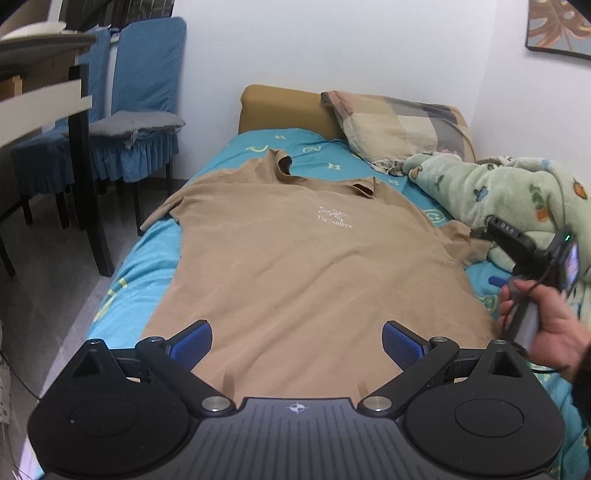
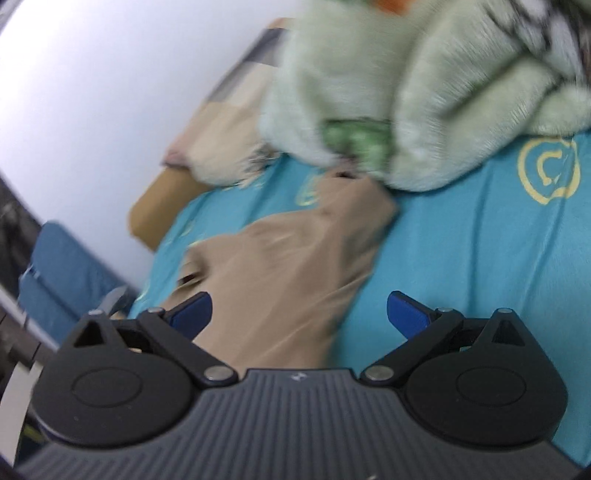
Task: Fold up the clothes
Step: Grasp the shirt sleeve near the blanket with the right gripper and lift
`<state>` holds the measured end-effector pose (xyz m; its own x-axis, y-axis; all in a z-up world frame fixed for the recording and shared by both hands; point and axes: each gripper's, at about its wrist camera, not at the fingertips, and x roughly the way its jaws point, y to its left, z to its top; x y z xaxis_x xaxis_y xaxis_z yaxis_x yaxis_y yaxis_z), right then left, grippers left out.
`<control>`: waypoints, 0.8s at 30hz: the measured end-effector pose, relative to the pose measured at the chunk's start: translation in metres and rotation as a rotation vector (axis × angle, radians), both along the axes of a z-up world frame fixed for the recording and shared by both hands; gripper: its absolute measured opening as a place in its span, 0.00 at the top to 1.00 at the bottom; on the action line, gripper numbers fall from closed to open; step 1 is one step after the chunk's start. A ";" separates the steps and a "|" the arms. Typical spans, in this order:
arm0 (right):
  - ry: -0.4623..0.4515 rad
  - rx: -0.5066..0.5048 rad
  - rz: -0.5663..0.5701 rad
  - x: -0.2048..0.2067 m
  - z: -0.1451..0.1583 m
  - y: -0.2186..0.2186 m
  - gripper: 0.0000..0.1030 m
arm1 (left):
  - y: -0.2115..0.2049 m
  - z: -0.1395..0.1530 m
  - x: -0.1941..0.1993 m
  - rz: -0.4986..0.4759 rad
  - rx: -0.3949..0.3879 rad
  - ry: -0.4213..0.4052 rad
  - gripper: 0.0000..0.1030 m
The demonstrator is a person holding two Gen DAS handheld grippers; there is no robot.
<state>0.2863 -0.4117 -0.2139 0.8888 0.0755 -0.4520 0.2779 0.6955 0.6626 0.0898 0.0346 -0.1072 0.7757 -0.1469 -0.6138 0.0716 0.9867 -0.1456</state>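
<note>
Both grippers stand with their 2 blue-padded fingers spread wide and nothing between them.

On the far left, in the left wrist view, a dark-legged wooden table [image 1: 44, 92] edges into view, and beside it stand 2 chairs in blue skirted fabric covers [image 1: 144, 110], the nearer one carrying a grey seat cushion [image 1: 136, 123]. A plain white wall [image 1: 332, 44] runs behind them. Next comes the bed with a turquoise sheet printed in pale yellow symbols [image 1: 147, 258] and a mustard-brown padded headboard [image 1: 280, 110] against the wall.

Spread flat across the sheet, front side up, lies the tan short-sleeved T-shirt with a small white chest logo [image 1: 295, 266], its neck toward the headboard and its hem toward the camera. The left gripper [image 1: 297, 343] hovers over the hem end, fingers apart over the cloth; whether the pads touch it I cannot tell.

Further right, a checked beige-and-grey pillow [image 1: 399, 125] leans on the headboard, and a fluffy pale green blanket with cartoon prints [image 1: 498, 192] is heaped along the bed's right side. A framed leaf picture [image 1: 557, 29] hangs at the upper right.

At the right edge, the person's right hand [image 1: 546, 328] grips the handle of the right gripper [image 2: 299, 314], which points at the shirt's right sleeve [image 2: 295, 254] by the blanket, in a blurred view.
</note>
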 end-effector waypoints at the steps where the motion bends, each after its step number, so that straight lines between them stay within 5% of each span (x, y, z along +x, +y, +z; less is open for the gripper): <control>1: 0.006 0.025 -0.013 0.009 -0.011 -0.008 0.09 | -0.001 -0.002 0.004 0.003 -0.002 0.001 0.03; 4: -0.012 0.037 -0.011 0.036 -0.032 -0.014 0.27 | -0.005 -0.010 0.020 0.011 0.010 -0.001 0.03; 12: 0.005 -0.041 0.025 0.126 -0.030 -0.008 0.29 | -0.004 -0.034 0.062 0.038 0.041 0.022 0.03; 14: 0.043 -0.105 0.025 0.137 -0.026 -0.002 0.64 | -0.003 -0.040 0.072 0.044 0.049 0.027 0.03; 15: 0.046 -0.120 0.019 0.137 -0.020 0.001 0.93 | -0.002 -0.040 0.074 0.048 0.050 0.024 0.03; 24: -0.122 -0.636 0.053 0.114 0.103 0.104 0.94 | 0.028 -0.005 0.055 0.089 0.024 -0.086 0.03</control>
